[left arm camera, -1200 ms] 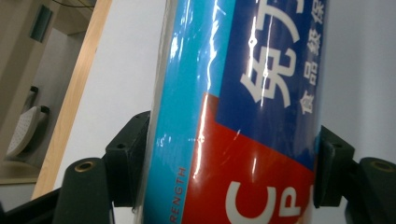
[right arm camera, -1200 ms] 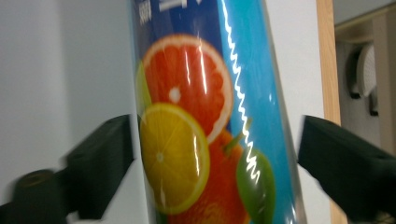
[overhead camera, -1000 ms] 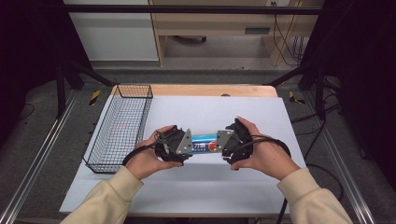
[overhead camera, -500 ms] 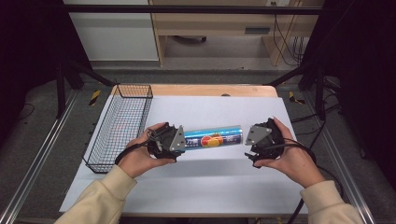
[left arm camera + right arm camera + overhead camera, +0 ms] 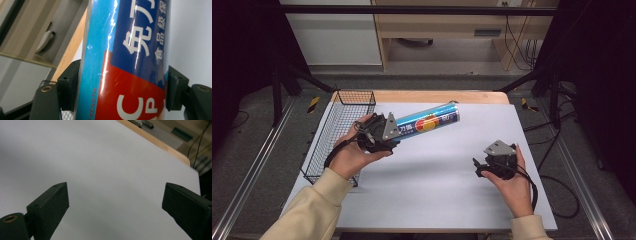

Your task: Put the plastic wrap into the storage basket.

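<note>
The left hand-held gripper [image 5: 388, 131] clamps one end of the blue and red tube [image 5: 428, 119], its pads pressed on both sides in the left gripper view; the tube juts up and to the right from it, above the white counter [image 5: 432, 185], just beside the wire basket [image 5: 337, 125]. The right hand-held gripper [image 5: 115, 202], well apart, has jaws wide with nothing between them; they have just been closing a little
</note>
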The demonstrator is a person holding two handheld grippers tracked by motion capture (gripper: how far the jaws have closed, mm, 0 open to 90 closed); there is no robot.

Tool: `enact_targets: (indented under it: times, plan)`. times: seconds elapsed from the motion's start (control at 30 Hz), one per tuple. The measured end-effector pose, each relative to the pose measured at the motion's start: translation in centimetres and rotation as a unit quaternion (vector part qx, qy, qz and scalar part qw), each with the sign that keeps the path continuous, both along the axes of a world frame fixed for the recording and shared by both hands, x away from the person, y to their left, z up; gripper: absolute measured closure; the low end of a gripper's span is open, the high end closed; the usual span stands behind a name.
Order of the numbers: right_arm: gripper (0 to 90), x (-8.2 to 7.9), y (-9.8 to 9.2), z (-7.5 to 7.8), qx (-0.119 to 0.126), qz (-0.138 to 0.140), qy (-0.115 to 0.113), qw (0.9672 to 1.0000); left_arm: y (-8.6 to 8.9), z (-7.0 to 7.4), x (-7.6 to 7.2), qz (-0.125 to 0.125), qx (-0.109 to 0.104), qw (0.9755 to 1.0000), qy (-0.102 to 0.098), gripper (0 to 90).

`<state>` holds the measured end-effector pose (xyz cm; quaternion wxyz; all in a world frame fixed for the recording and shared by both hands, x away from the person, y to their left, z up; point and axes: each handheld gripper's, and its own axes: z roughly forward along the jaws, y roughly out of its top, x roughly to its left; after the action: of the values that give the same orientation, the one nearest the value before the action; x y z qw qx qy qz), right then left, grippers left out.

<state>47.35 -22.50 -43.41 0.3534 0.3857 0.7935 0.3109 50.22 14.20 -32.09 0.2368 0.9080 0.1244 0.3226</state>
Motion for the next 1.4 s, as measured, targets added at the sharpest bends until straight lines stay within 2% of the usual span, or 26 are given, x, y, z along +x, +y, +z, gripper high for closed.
enact_targets:
  times: [0.03,0.07,0.1,0.2,0.23,0.37,0.43,0.5,0.57,0.63,0.67,0.7,0.73,0.87,0.93,0.97,1.07,1.13,1.23,1.4]
  plan:
    - [9.0,-0.2,-0.4,-0.2,0.027,-0.019,0.004,0.9995,0.3,0.3,0.0,0.008,-0.003,1.0000,0.000,29.8]
    - [10.6,-0.4,-0.9,-0.4,0.063,-0.038,0.021,0.9970,0.6,0.5,0.0,0.014,-0.010,0.9999,0.000,29.8]
    - [9.3,-0.5,-1.2,-0.4,0.075,-0.056,0.032,0.9951,0.9,0.8,0.0,0.020,-0.009,0.9998,0.000,29.8]
    - [9.3,-1.2,-1.4,-0.4,0.071,-0.079,0.025,0.9941,1.6,1.7,-0.1,0.040,-0.008,0.9992,-0.006,29.8]
    - [9.2,-1.5,-1.5,-0.4,0.080,-0.081,0.016,0.9934,1.7,1.9,-0.3,0.046,-0.009,0.9989,-0.007,29.9]
    - [8.4,-1.9,-1.9,-0.7,0.091,-0.098,0.012,0.9910,2.4,3.0,-0.7,0.069,0.007,0.9975,-0.012,29.9]
    - [8.7,-2.1,-2.1,-0.7,0.095,-0.114,0.002,0.9889,2.8,3.5,-0.8,0.079,0.010,0.9968,-0.012,29.9]
    - [8.4,-2.2,-2.2,-0.6,0.095,-0.123,-0.018,0.9876,2.9,3.9,-0.9,0.093,0.013,0.9955,-0.012,29.9]
    - [7.8,-2.2,-2.1,-0.7,0.093,-0.129,-0.024,0.9871,3.2,4.3,-0.9,0.101,0.016,0.9946,-0.014,30.0]
    - [7.7,-2.0,-2.1,-0.9,0.091,-0.129,-0.016,0.9873,3.4,4.7,-0.9,0.110,0.017,0.9937,-0.018,30.0]
    - [7.8,-2.0,-2.0,-1.1,0.090,-0.128,-0.010,0.9876,3.6,4.8,-0.9,0.107,0.017,0.9940,-0.018,30.0]
    - [7.8,-2.0,-1.9,-1.3,0.086,-0.126,-0.006,0.9882,3.8,5.0,-1.0,0.117,0.016,0.9928,-0.020,30.0]
    - [7.8,-2.0,-1.9,-1.4,0.085,-0.127,-0.002,0.9882,3.9,5.1,-1.0,0.114,0.010,0.9933,-0.018,30.0]
    - [8.8,-2.1,-2.1,-1.5,0.089,-0.140,-0.005,0.9862,4.9,5.4,-1.4,0.133,0.006,0.9909,-0.018,30.1]
    - [11.9,-2.3,-2.2,-1.3,0.097,-0.151,-0.004,0.9837,5.5,5.5,-1.8,0.146,0.002,0.9891,-0.014,30.1]
    - [11.1,-2.4,-2.3,-1.2,0.100,-0.159,-0.009,0.9821,5.6,5.5,-2.0,0.152,0.001,0.9883,-0.012,30.1]
    - [10.0,-2.5,-2.4,-1.2,0.107,-0.163,-0.011,0.9808,6.1,5.5,-2.6,0.164,-0.004,0.9864,-0.009,30.1]
    - [9.9,-2.5,-2.4,-1.2,0.111,-0.162,-0.005,0.9806,6.4,5.6,-2.8,0.171,-0.007,0.9852,-0.007,30.2]
    - [9.9,-2.5,-2.5,-1.3,0.110,-0.162,-0.005,0.9806,6.7,5.8,-3.0,0.182,-0.005,0.9833,-0.002,30.2]
    - [9.7,-2.5,-2.5,-1.3,0.124,-0.155,-0.002,0.9802,7.0,5.8,-3.2,0.199,0.002,0.9800,0.004,30.3]
